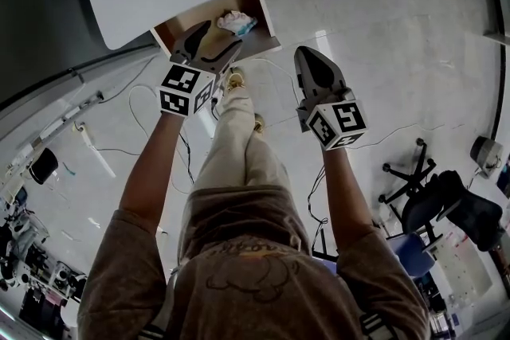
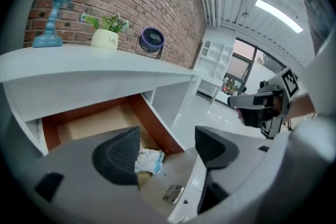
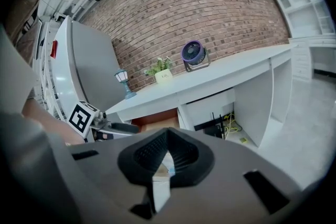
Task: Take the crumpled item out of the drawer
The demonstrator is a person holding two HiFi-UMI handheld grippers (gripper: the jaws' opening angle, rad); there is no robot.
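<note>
The crumpled item (image 1: 237, 22) is a white and blue wad lying in the open wooden drawer (image 1: 265, 10) under the white desk. My left gripper (image 1: 219, 37) hovers just in front of the drawer with its jaws open wide and nothing pressed between them. In the left gripper view the crumpled item (image 2: 148, 160) lies low in the drawer (image 2: 157, 126), partly hidden behind the left pad (image 2: 118, 155) of my left gripper (image 2: 165, 147). My right gripper (image 1: 312, 60) hangs to the right over the floor, shut, and holds nothing (image 3: 166, 139).
On the desk top (image 2: 94, 60) stand a blue lamp (image 2: 55, 5), a potted plant (image 2: 107, 36) and a small purple fan (image 2: 151, 39). The person's leg (image 1: 235, 147) stands below the drawer. Cables (image 1: 143, 103) run over the floor, and an office chair (image 1: 434, 199) is at the right.
</note>
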